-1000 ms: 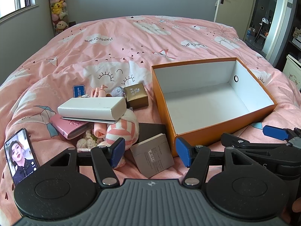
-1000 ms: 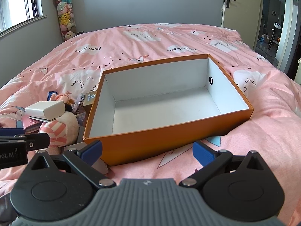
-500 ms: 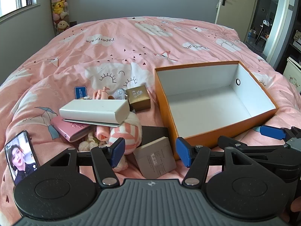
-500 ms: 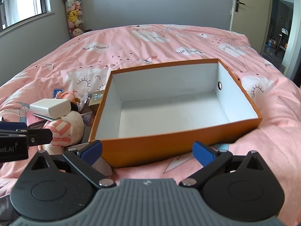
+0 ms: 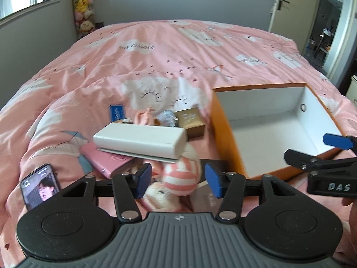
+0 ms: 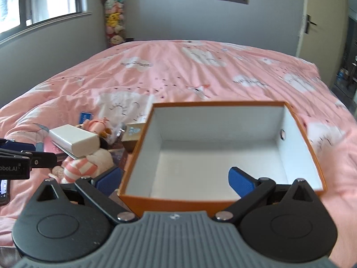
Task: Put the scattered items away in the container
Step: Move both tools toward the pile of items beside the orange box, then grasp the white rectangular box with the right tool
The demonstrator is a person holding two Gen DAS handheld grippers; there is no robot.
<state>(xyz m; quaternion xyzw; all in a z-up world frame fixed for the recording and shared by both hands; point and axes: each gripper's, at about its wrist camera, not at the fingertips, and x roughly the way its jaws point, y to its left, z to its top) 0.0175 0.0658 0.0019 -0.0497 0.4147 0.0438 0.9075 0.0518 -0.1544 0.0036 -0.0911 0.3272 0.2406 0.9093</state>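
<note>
An empty orange box (image 5: pixel 227 134) with a white inside lies on the pink bed, also in the right wrist view (image 6: pixel 312 147). Left of it is a heap: a long white box (image 5: pixel 140 139), a pink-striped plush (image 5: pixel 180 176), a pink case (image 5: pixel 107 160), a gold box (image 5: pixel 190 121), a blue card (image 5: pixel 116 112) and a phone (image 5: pixel 40 186). My left gripper (image 5: pixel 177 178) is open, its fingers either side of the plush. My right gripper (image 6: pixel 176 179) is open over the box's near wall.
A grey booklet (image 5: pixel 204 198) lies partly hidden under my left gripper. The pink duvet (image 5: pixel 156 51) stretches far behind. A window is at the left, a door at the right, and a column of plush toys (image 6: pixel 112 22) stands in the corner.
My left gripper has moved forward and left to the plush, which now sits between its fingers. My right gripper has moved forward over the box's near edge.
</note>
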